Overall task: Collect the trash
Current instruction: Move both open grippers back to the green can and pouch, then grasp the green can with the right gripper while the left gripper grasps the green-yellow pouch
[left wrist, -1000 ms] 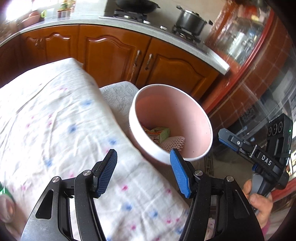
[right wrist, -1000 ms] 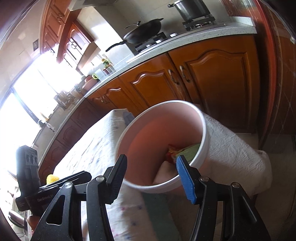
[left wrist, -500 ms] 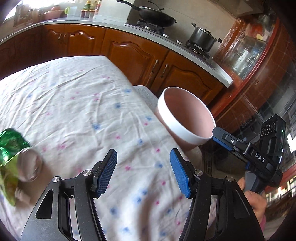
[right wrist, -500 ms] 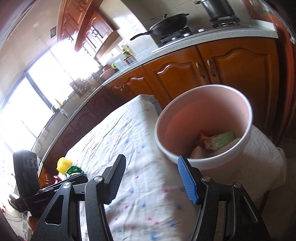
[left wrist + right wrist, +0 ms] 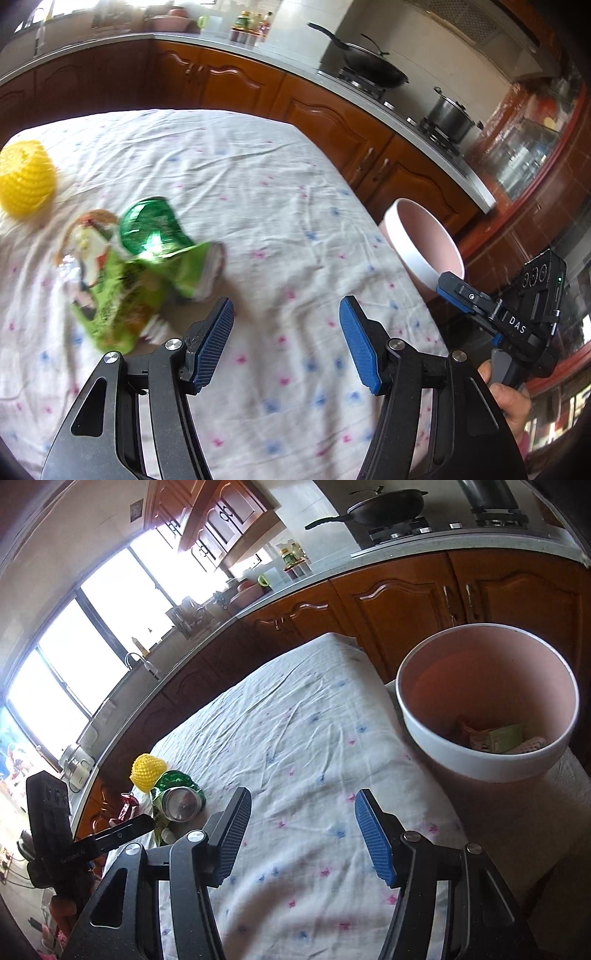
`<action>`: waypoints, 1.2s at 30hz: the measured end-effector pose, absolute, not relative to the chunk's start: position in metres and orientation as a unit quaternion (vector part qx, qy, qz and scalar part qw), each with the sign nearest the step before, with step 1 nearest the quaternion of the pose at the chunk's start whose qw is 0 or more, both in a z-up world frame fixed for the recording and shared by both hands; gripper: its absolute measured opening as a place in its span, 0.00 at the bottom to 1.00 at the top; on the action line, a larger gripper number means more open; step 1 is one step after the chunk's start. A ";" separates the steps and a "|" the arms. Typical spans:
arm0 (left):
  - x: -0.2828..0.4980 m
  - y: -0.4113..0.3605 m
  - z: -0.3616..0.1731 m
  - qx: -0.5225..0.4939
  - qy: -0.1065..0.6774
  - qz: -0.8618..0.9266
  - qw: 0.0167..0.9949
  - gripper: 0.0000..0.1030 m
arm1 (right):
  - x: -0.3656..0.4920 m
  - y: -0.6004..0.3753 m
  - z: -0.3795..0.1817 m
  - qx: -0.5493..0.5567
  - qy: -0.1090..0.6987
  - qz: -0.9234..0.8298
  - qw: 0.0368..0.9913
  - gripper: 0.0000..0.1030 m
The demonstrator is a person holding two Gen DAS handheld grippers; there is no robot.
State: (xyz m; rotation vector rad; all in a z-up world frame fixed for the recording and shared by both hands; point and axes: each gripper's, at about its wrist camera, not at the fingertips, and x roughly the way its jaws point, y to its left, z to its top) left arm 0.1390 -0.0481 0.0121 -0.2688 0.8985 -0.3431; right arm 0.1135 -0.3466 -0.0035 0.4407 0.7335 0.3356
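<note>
Both tools gaping empty, green can [image 5: 162, 236] ahead-left of left tool [image 5: 286, 343], bin [image 5: 487, 701] ahead-right

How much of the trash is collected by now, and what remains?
Done: the bin already holds a green carton and white foam net. In hand: nothing; the left gripper and right gripper are both open and empty. Left on the table: can, green wrapper, yellow net.

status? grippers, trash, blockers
Left gripper and right gripper open, empty. Can, wrappers, yellow net on table; bin beside it. Nothing blocking.
</note>
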 end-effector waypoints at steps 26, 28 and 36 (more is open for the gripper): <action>0.127 0.103 -0.003 -0.212 0.425 -0.011 0.880 0.61 | 0.132 -0.133 0.019 -0.125 0.313 0.369 0.866 0.68; 0.130 0.106 -0.003 -0.213 0.427 -0.009 0.879 0.61 | 0.134 -0.117 0.013 -0.167 0.310 0.374 0.858 0.68; 0.147 0.103 -0.006 -0.215 0.443 -0.020 0.870 0.61 | 0.158 -0.092 -0.012 -0.219 0.328 0.372 0.840 0.64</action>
